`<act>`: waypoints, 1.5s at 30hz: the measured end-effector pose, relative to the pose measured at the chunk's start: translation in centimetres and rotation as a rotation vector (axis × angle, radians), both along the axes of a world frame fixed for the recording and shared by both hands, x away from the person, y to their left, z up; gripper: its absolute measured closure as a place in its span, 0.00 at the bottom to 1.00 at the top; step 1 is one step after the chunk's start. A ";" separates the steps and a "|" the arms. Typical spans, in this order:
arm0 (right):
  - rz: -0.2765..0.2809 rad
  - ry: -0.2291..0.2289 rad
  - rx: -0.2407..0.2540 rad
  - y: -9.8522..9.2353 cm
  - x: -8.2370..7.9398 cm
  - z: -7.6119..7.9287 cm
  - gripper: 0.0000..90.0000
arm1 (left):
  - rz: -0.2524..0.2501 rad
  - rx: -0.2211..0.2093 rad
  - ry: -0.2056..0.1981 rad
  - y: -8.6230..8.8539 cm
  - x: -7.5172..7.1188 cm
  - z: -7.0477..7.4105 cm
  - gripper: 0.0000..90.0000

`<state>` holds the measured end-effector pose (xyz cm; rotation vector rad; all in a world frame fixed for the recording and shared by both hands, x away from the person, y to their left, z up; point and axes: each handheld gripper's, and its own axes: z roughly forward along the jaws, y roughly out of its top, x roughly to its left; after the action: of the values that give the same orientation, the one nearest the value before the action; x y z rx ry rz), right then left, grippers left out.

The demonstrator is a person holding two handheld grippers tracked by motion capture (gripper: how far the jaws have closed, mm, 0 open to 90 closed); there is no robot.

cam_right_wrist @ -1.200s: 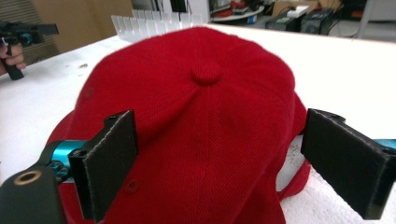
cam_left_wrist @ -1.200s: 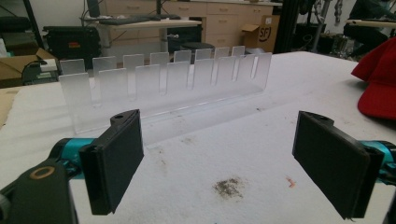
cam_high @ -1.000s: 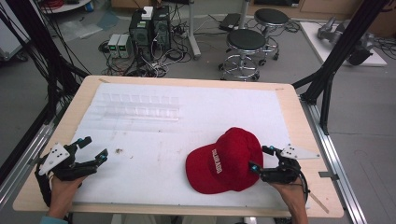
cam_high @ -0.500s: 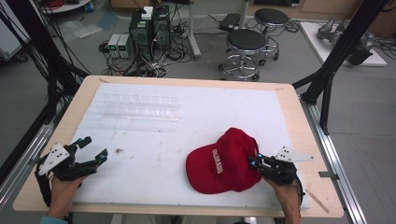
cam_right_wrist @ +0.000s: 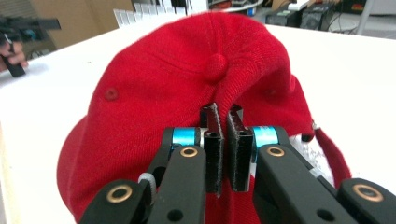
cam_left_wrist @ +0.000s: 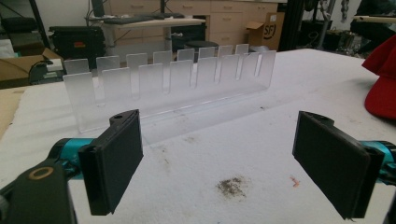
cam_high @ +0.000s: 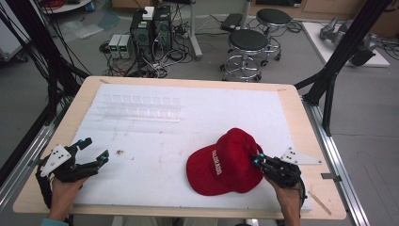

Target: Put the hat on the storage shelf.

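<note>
Pinching cap (cam_right_wrist: 187,84) back with our right gripper (cam_right_wrist: 227,116), left gripper (cam_left_wrist: 219,163) wide, idle; guessing lift next.

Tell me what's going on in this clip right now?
A person works at a white-covered table with a tool in each hand. The right tool has its jaws pinched shut on a fold of the red cap's crown fabric. The left tool sits open near the table's left edge, holding nothing. A clear slotted rack stands untouched farther back.
</note>
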<state>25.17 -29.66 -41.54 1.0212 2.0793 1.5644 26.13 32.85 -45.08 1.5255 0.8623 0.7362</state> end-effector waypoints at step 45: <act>0.309 -0.179 0.058 15.2 3.0 10.5 0.97 | -0.091 0.021 0.022 -0.9 0.5 2.6 0.18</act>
<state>28.21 -14.51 -31.08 0.5705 2.1523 1.7970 26.64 31.92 -42.51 1.5837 0.7983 0.6647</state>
